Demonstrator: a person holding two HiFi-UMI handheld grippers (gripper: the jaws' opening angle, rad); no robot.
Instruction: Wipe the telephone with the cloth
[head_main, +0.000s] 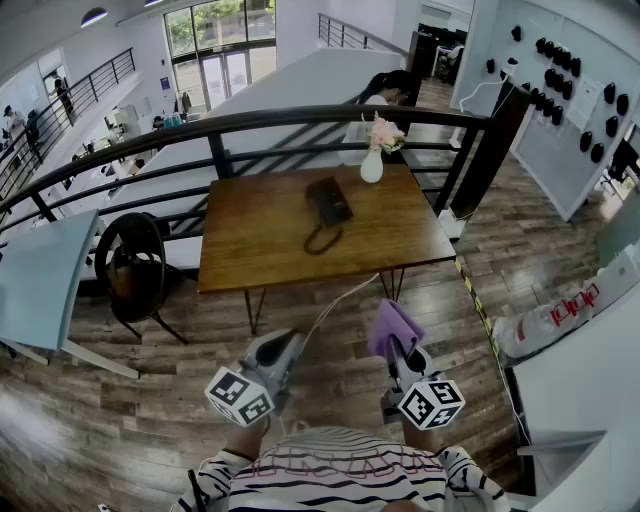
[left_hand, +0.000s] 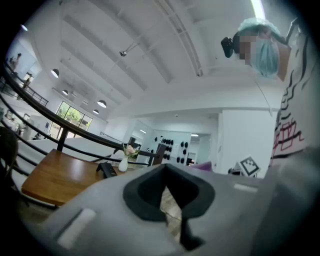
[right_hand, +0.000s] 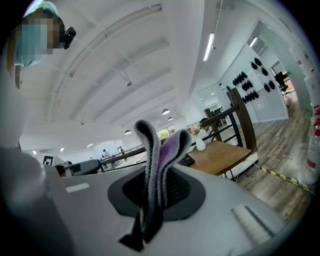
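In the head view, the telephone (head_main: 328, 203) sits small on the table; its buttons are too small to make out. The cloth (head_main: 393, 328) shows only its upper fold, and its lower part disappears between the closed jaws of the right gripper (head_main: 399, 347). At 6 o'clock the bottom edge cuts off the person's striped shirt (head_main: 345, 470). At 12 o'clock, a seated person (head_main: 385, 90) is partly hidden behind the railing (head_main: 300, 118) and flower vase (head_main: 372, 165). At 3 o'clock, a white object (head_main: 560, 315) runs off the right edge, and its red print is unreadable.
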